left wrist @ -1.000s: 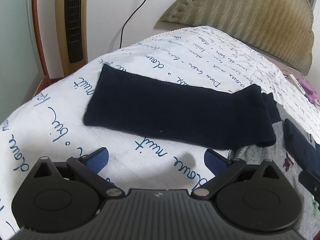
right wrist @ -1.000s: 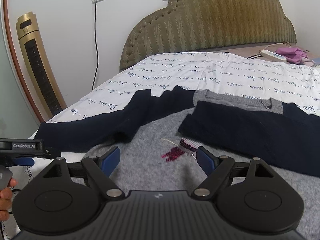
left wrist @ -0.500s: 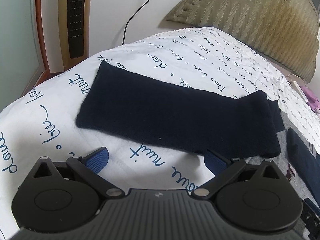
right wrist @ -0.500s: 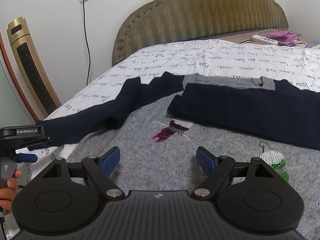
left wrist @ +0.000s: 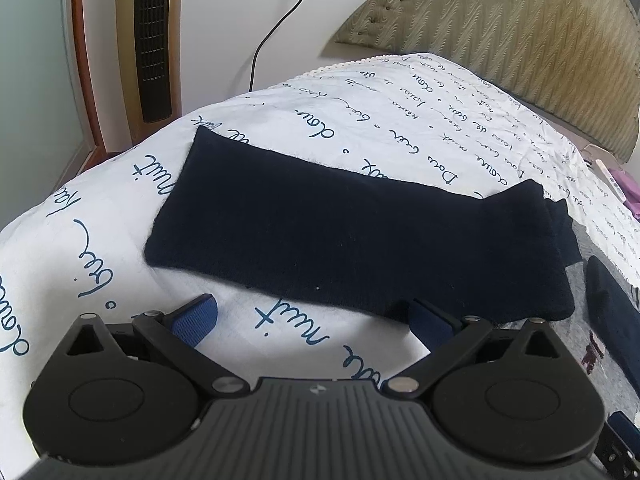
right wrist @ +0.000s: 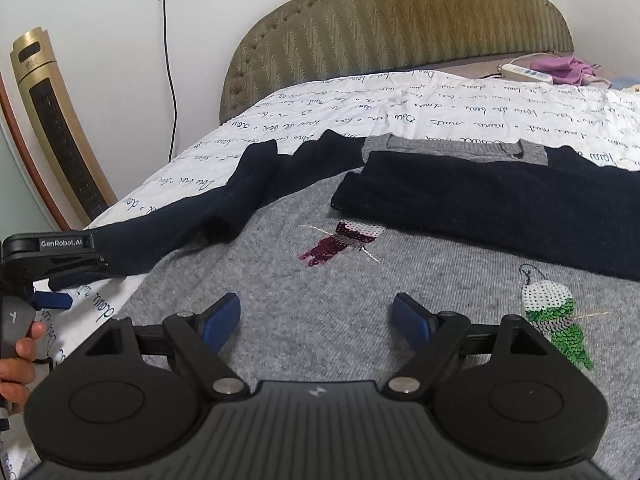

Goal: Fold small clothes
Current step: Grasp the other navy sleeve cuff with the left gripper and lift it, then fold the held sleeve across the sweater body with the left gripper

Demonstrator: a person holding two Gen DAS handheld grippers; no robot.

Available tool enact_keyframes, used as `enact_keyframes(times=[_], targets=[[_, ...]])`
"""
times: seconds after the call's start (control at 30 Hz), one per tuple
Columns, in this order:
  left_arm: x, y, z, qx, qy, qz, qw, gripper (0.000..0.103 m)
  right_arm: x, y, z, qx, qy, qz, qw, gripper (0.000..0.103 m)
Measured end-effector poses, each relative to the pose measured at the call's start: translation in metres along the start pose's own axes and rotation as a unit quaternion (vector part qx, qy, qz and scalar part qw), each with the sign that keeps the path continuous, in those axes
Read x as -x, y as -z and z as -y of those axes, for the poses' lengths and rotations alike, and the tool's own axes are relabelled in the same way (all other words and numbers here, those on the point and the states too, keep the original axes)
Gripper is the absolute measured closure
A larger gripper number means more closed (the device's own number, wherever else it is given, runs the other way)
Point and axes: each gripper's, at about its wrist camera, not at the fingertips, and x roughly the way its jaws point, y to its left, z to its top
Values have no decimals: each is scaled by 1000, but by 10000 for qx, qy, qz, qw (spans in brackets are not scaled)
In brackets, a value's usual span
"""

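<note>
Since a second ago my views have shifted a bit: the dark sleeve (left wrist: 352, 240) now looks bigger and nearer in my left view, and a green sequin bird (right wrist: 556, 320) has come into my right view.

My left gripper (left wrist: 316, 320) hangs just over the white bed sheet (left wrist: 100, 216) with the blue writing. Its two blue fingers (left wrist: 196, 318) are spread wide and pinch nothing. One finger is over bare sheet. The other is right at the near edge of the sleeve, but I cannot tell if it touches.

That sleeve lies flat and stretched out. Its long way runs from the cuff, at the left and farther away, down to the right, where it joins the grey sweater (right wrist: 340, 280).

My right gripper (right wrist: 318, 316) hangs over the grey front of the sweater. Its fingers (right wrist: 222, 318) are spread wide too, with only grey cloth below them. The sweater lies flat on the bed, with its neck pointing at the headboard (right wrist: 400, 32). The other dark sleeve (right wrist: 480, 208) is folded across the chest, with its long way going side to side. A pink sequin bird (right wrist: 340, 240) sits just below it.

At the left edge of my right view I see a hand (right wrist: 16, 360) holding the left gripper.
</note>
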Motion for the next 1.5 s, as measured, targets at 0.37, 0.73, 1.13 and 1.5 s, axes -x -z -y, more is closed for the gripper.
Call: enact_keyframes(times=[0.37, 0.73, 1.13, 1.5], targets=[[-2, -3, -14, 752, 178, 281, 9966, 0, 9, 5, -2, -12, -17, -36, 10000, 19], [-16, -20, -76, 2880, 1188, 1033, 9446, 12, 20, 5, -5, -6, -40, 48, 10000, 19], [-25, -35, -88, 3029, 763, 848, 9462, 96, 26, 10, -2, -61, -59, -39, 10000, 19], [2, -108, -63, 1542, -48, 1532, 9761, 97, 37, 10, 13, -226, -28, 32, 9997, 19]])
